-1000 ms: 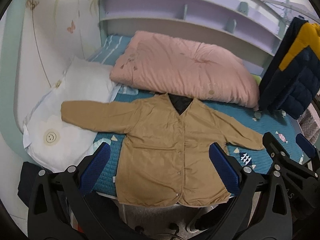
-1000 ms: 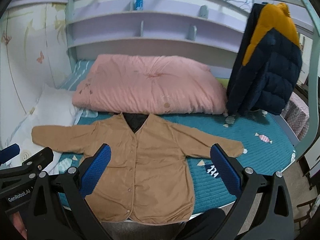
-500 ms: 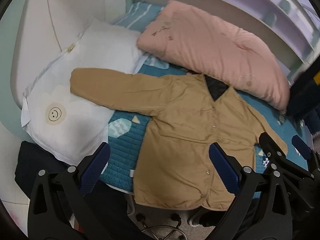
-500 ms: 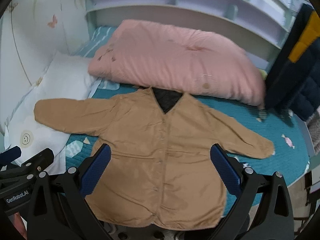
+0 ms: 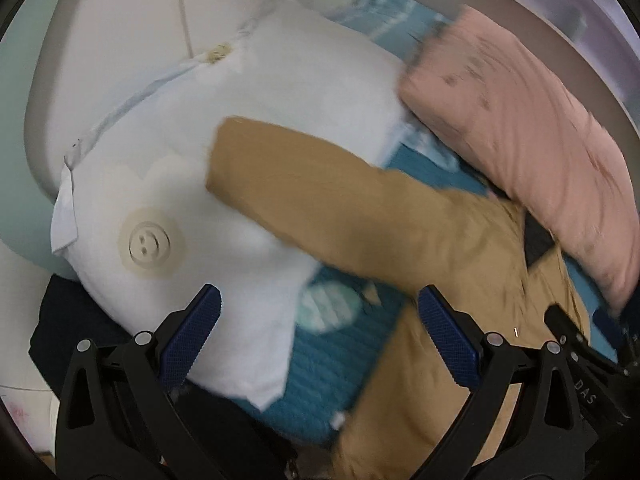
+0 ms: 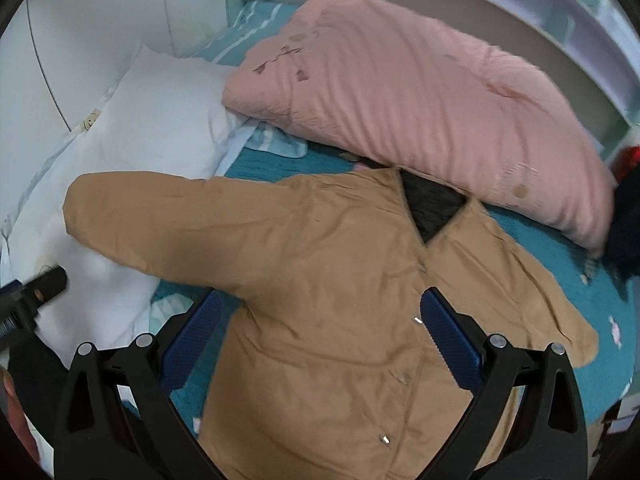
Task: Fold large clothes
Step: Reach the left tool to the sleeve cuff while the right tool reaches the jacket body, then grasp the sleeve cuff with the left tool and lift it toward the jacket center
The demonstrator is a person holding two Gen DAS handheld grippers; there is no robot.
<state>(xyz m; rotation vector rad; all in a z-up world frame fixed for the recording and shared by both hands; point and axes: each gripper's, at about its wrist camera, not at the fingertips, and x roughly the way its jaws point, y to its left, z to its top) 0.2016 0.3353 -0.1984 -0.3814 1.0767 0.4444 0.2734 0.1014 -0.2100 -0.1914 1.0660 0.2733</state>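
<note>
A bed with a teal quilted cover [image 6: 560, 248] fills both views. A pink duvet [image 6: 420, 92] lies bunched across its far side, from about eleven to two o'clock in the right wrist view. A white pillow [image 5: 208, 152] with a smiley print rests at the bed's left end.

A tan jacket [image 6: 328, 280] lies flat on the cover, front up and snapped closed, collar toward the duvet at one o'clock, hem toward the viewer. Its sleeves spread wide. One sleeve [image 5: 320, 192] runs out toward ten o'clock, its long axis slanting from the shoulder up and left, with the cuff resting on the pillow.

The left hand-held gripper [image 5: 318, 344] hovers with its blue-padded fingers spread wide and empty; that sleeve lies just ahead of it at twelve o'clock, making it the nearer hand for a sleeve fold. The right hand-held gripper [image 6: 320, 340] is likewise spread and empty, above the jacket's chest, the snap line at about one o'clock.
</note>
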